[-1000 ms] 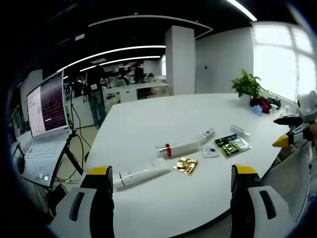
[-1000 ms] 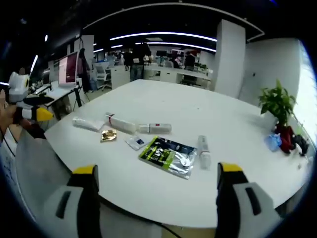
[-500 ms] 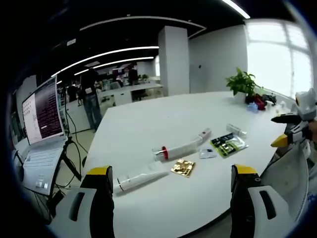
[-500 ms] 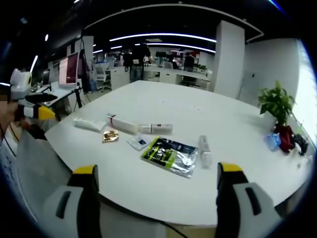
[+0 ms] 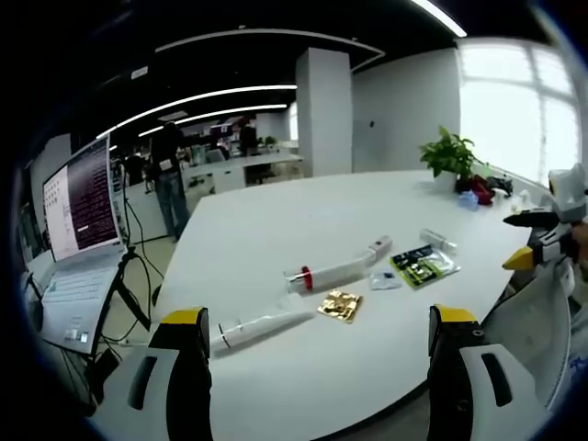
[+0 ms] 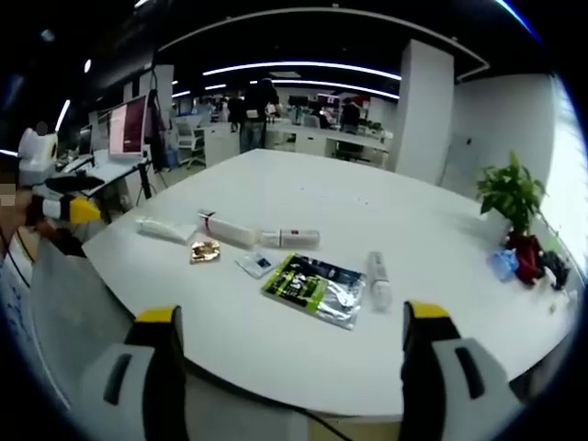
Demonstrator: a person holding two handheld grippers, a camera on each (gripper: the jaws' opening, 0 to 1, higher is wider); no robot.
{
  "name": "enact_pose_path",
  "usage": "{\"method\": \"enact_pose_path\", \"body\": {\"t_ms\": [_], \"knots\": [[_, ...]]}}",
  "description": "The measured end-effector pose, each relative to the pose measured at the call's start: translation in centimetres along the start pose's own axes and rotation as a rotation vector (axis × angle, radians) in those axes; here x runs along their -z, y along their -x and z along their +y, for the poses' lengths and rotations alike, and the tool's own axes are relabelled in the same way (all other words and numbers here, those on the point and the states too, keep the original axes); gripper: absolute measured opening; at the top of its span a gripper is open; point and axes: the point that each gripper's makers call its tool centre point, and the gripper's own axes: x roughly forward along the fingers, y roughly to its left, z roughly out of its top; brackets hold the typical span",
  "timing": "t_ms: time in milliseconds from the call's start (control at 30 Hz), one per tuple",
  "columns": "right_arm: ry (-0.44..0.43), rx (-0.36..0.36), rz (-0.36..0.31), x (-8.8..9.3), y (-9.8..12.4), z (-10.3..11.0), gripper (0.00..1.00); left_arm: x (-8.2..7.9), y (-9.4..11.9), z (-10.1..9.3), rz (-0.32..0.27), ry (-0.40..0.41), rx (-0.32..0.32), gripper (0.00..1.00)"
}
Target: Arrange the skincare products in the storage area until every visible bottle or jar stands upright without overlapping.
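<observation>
Left gripper (image 5: 312,344) and right gripper (image 6: 285,340), jaws apart and empty; skincare tubes (image 5: 335,274) lie flat on white table (image 5: 276,220) toward 12 o'clock, well apart

The smooth white table (image 6: 386,197) is looking matt; the green packet (image 6: 312,288) and gold sachet (image 5: 339,306) are gleaming glossy

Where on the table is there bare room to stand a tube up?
The far half of the white table, behind the row of lying items, is bare, and so is the near strip toward the tools. It is crowded mid-table, from the white tube to the green packet.
</observation>
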Motion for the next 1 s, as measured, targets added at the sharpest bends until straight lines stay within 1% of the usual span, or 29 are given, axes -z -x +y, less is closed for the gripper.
{"method": "enact_pose_path", "body": {"t_ms": [300,500,900,1000], "knots": [[0.001,0.0,0.004,0.14,-0.02,-0.04,1.0,0.59,-0.1,-0.05,0.012,0.01,0.002,0.97],[0.002,0.0,0.008,0.21,-0.12,-0.13,1.0,0.64,-0.2,-0.14,0.013,0.012,0.003,0.97],[0.023,-0.018,0.009,-0.29,-0.56,0.02,1.0,1.03,0.01,-0.15,0.021,0.021,-0.006,0.97],[0.032,-0.021,0.01,-0.47,-0.66,0.03,1.0,0.94,0.05,-0.1,0.015,0.028,-0.008,0.97]]}}
